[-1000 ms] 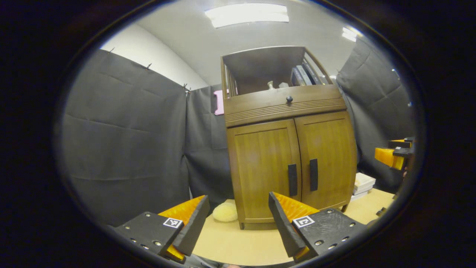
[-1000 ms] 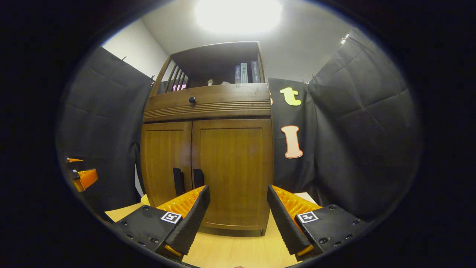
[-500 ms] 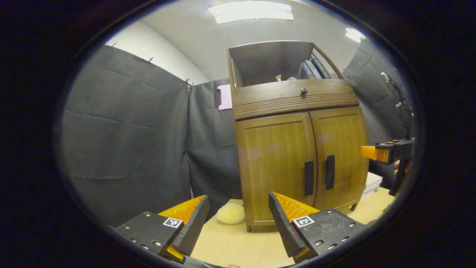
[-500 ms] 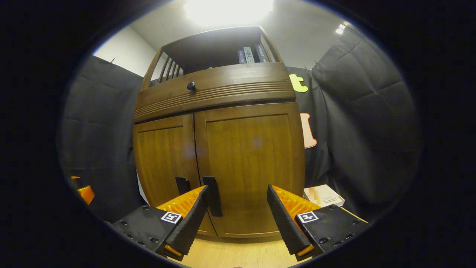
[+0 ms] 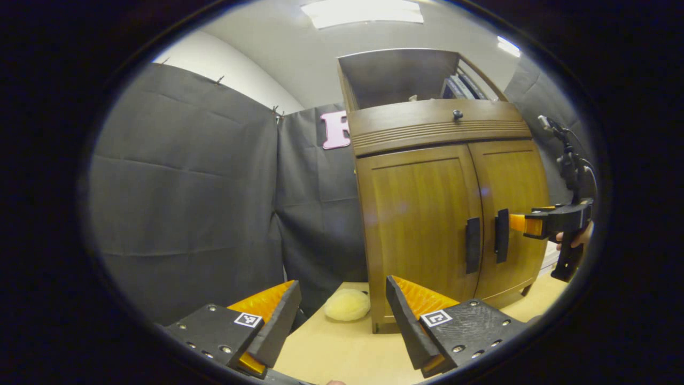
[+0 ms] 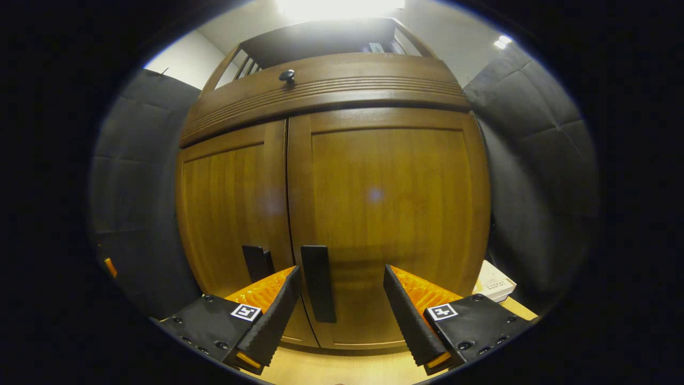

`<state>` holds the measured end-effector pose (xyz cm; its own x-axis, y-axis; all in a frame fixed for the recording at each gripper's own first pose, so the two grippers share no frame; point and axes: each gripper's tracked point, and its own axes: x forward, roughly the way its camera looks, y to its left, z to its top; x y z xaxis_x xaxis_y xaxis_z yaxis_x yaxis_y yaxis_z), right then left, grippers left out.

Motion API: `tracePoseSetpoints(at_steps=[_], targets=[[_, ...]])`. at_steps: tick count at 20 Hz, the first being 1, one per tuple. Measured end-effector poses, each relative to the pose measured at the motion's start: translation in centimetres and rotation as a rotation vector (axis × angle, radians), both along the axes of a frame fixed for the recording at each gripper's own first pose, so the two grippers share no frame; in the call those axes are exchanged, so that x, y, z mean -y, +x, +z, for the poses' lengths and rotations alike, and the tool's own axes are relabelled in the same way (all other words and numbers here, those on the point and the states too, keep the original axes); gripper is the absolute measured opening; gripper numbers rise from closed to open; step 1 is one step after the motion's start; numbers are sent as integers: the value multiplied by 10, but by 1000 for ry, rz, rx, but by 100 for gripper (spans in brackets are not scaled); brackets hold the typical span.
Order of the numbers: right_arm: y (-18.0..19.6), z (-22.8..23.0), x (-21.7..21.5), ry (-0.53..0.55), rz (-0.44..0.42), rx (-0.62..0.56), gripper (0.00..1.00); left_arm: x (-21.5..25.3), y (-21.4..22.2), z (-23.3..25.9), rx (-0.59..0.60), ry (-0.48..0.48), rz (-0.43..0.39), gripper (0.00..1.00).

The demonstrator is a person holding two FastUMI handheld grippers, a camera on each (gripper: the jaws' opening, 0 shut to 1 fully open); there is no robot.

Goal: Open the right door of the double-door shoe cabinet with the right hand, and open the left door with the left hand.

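Wooden cabinet (image 6: pixel 374 203): two doors, two handles

I get even, fairly bright light in the left gripper view from a ceiling panel (image 5: pixel 368 12) at the top of the frame. In the right gripper view the ceiling light (image 6: pixel 336 8) blows out to white glare at top centre, washing the cabinet (image 6: pixel 331 85) top (a faint lens spot sits on the right door (image 6: pixel 385 214)). Both views bow strongly at the edges; focus looks sharp, with soft, weak shadows.
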<state>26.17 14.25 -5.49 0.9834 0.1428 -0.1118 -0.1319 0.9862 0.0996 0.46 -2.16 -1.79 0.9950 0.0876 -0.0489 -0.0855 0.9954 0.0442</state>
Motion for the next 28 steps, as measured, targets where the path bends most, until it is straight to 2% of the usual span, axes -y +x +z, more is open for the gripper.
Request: tracePoseSetpoints(at_steps=[2, 6, 8, 9, 10, 11, 12, 13, 15, 16, 17, 18, 20, 21, 22, 24, 26, 27, 28], targets=[[10, -11, -9, -4, 1, -16, 97, -1, -1, 0, -7, 4, 13, 91], [26, -28, -18, -10, -20, -47, 96, -4, -4, 6, -9, 16, 31, 91], [34, -39, -21, -14, -25, -64, 84, -4, -4, 3, -12, 15, 35, 91], [34, -42, -25, -13, -22, -73, 75, -3, -4, 2, -15, 13, 38, 91], [36, -45, -28, -19, -19, -85, 72, -4, -5, 2, -18, 12, 43, 91], [37, -46, -30, -25, -15, -88, 65, -4, -6, 2, -22, 9, 48, 91], [39, -47, -32, -36, -23, -92, 63, -5, -6, 3, -21, 7, 55, 91], [43, -48, -36, -41, -25, -93, 42, -5, -6, 1, -19, 5, 62, 92], [51, -55, -33, -60, -52, -91, 46, -6, -7, 1, -20, 2, 72, 92], [43, -50, -29, -58, -50, -93, 28, -6, -8, 1, -21, 0, 75, 92], [44, -51, -27, -50, -48, -92, 27, -6, -8, 1, -21, -3, 79, 91], [44, -49, -27, -47, -41, -95, 15, -6, -9, 2, -20, -6, 79, 92], [43, -52, -28, -51, -30, -120, 15, -6, -10, 3, -20, -13, 75, 91], [40, -51, -28, -48, -27, -130, 19, -6, -10, 3, -18, -16, 71, 92], [40, -52, -28, -46, -23, -139, 15, -6, -10, 5, -12, -19, 65, 92], [37, -49, -28, -41, -11, -138, 19, -6, -10, 7, 4, -30, 49, 92], [34, -41, -30, -37, 9, -137, 15, -6, -9, 6, 14, -35, 31, 92], [31, -36, -30, -35, 19, -138, 19, -5, -8, 6, 17, -37, 23, 92], [30, -31, -28, -34, 29, -136, 14, -4, -8, 7, 20, -39, 14, 92]])
